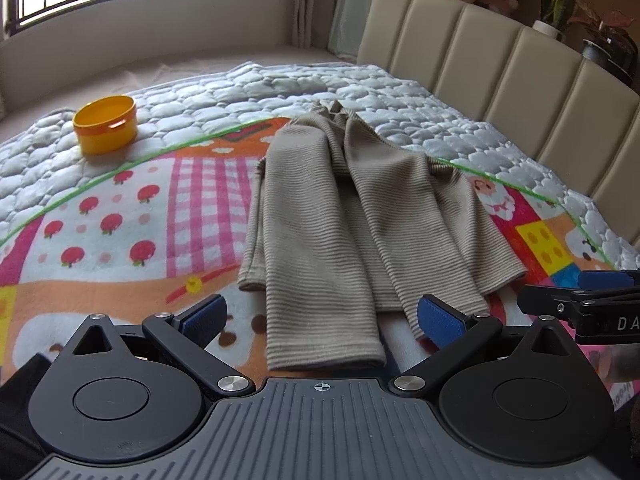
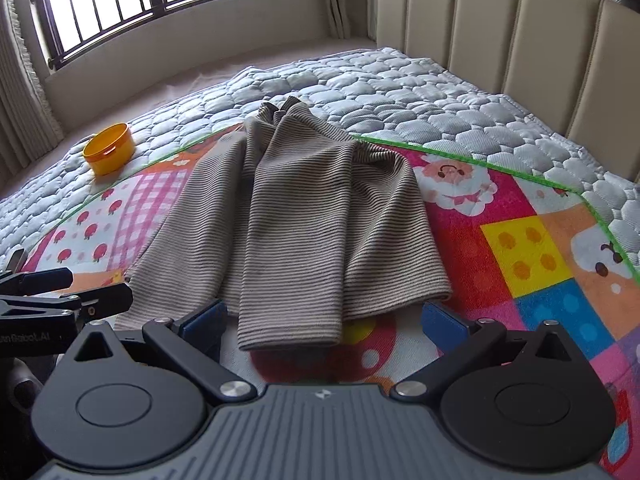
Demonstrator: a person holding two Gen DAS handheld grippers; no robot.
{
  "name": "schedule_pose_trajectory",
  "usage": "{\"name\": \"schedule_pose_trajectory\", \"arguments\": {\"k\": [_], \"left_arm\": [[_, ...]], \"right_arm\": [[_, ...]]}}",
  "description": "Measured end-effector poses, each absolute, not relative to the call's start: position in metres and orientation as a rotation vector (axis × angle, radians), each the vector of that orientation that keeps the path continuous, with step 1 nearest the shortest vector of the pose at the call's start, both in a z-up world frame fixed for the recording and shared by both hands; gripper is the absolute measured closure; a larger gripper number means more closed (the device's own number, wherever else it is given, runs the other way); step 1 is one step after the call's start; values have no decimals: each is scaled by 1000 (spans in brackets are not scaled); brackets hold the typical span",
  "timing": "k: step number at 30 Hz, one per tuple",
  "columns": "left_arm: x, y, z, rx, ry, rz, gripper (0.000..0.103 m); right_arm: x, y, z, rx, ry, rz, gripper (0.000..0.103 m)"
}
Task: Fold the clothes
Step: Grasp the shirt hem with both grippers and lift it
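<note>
The striped beige top [image 2: 296, 216] lies on the patchwork play mat [image 2: 520, 248], sleeves folded inward, cuffs toward the mat's near edge. Left gripper [image 1: 320, 316] and right gripper [image 2: 324, 320] both hover spread wide (holding nothing). An orange tub [image 1: 106, 124] sits on the quilt [image 2: 400, 92].

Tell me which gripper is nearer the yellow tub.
Left. The left gripper sits on the tub's side of the striped garment; the right gripper is farther from the yellow tub.
</note>
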State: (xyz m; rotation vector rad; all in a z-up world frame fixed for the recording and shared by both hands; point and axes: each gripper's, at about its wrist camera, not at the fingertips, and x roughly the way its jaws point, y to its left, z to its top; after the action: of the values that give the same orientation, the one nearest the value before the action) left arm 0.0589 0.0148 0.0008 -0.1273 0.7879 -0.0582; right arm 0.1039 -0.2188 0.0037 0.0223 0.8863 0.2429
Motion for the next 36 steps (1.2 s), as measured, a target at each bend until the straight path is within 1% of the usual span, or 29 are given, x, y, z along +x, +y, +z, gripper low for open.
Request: {"name": "schedule_pose_trajectory", "arguments": {"k": [6, 11, 13, 15, 18, 21, 25, 28, 31, 33, 34, 35, 36], "left_arm": [[122, 21, -7, -94, 818, -88, 0], [162, 38, -26, -142, 848, -89, 0], [171, 45, -38, -173, 865, -81, 0], [177, 54, -51, -215, 910, -94, 0], [184, 62, -66, -266, 967, -119, 0], [189, 63, -68, -270, 963, -128, 0], [200, 63, -66, -275, 938, -174, 0], [211, 67, -69, -303, 960, -190, 0], [219, 74, -72, -348, 991, -193, 0], [226, 78, -69, -349, 981, -192, 0], [230, 79, -66, -345, 971, -191, 0], [234, 80, -64, -334, 966, -187, 0], [238, 80, -64, -314, 966, -179, 1]], "right_arm": [[169, -238, -28, 181, 951, 196, 0], [214, -242, -54, 283, 948, 220, 0], [227, -239, -70, 293, 979, 218, 0], [233, -236, -84, 280, 1024, 208, 0], [232, -226, -89, 214, 1024, 198, 0], [234, -221, -90, 201, 1042, 175, 0], [239, -215, -90, 107, 1073, 228, 0], [233, -224, -75, 89, 969, 258, 0], [236, -235, -63, 39, 813, 212, 0], [251, -242, -63, 9, 767, 192, 10], [262, -245, -66, 2, 770, 181, 27], [273, -249, -68, 16, 781, 168, 42], [283, -253, -72, 45, 797, 151, 46]]}}
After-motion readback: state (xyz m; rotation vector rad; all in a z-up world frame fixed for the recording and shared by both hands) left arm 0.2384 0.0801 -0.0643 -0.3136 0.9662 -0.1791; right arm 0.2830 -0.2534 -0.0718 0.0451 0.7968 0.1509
